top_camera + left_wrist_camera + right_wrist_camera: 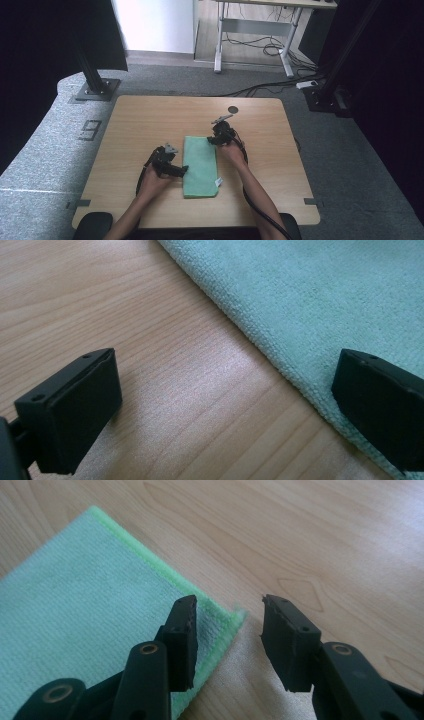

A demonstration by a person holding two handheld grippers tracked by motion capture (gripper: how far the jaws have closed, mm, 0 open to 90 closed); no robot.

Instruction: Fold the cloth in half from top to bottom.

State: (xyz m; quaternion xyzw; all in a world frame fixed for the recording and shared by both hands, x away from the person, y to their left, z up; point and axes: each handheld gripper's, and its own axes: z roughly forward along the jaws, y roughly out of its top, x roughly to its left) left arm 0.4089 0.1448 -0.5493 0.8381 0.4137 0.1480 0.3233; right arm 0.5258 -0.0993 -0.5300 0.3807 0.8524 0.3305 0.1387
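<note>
A folded light-green cloth [200, 166] lies flat on the wooden table [140, 120], long side running away from the person. My left gripper [181, 170] is at the cloth's left edge, low over the table. Its jaws are open wide, one over bare wood and the other over the cloth [325, 295], straddling that edge. My right gripper [211, 140] is at the cloth's far right corner. It is open, with the cloth's corner [235, 616] lying between its two fingers, one finger [182, 635] over the cloth [85, 605].
A small white tag [218, 182] sticks out at the cloth's near right corner. A dark round spot [233, 109] marks the table near its far edge. Black stand feet [95, 90] and a desk with cables [260, 47] stand on the floor beyond.
</note>
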